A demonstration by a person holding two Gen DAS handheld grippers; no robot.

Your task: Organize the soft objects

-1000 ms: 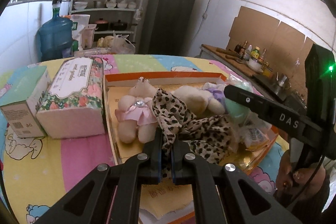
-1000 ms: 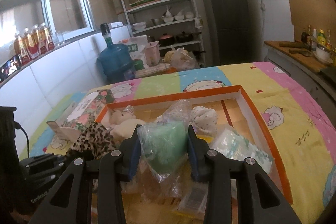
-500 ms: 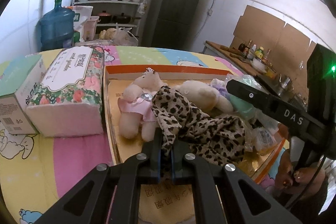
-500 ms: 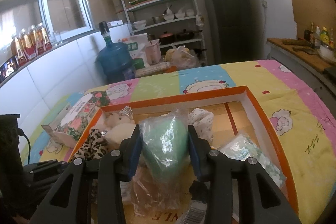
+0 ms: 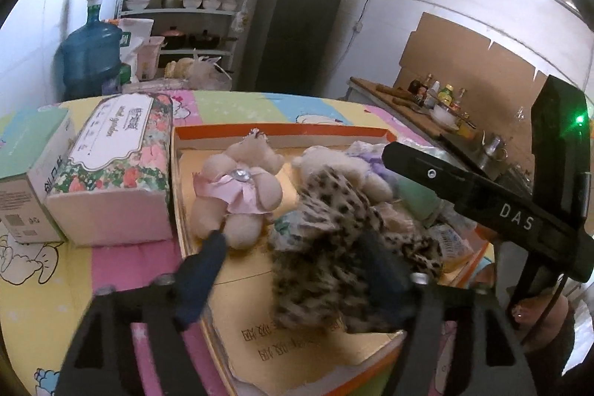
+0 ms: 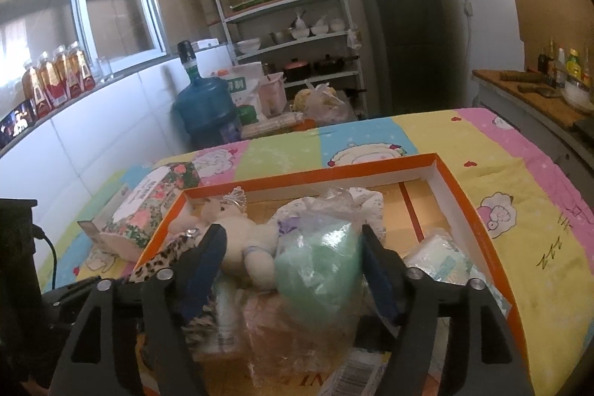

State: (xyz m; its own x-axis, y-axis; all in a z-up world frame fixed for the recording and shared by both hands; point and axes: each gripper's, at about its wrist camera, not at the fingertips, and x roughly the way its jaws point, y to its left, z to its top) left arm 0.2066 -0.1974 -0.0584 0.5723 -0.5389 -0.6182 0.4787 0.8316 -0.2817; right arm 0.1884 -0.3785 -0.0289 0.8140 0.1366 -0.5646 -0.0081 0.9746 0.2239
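Cardboard is framing everything here: a shallow orange-rimmed box is lying flat on the pastel cartoon-print cloth, and the soft things are piling up inside it. Going left to right in your left wrist view, a mint carton and a floral tissue pack are standing just outside the box wall. Inside, a fuzzy cream teddy with a pink satin bow is lying on its back, and beside it the leopard-print cloth is slumping in a crumpled heap over the other plush. Your left gripper is opening, its dark pads spreading wide, with the leopard fabric lying loose between them and one pad brushing the teddy's foot.

Further right, your right gripper is opening too. The crinkly clear bag of pale green foam is sitting between its pads, leaning against the right one, resting on other wrapped packets. A white packet is lying near the box's right wall.
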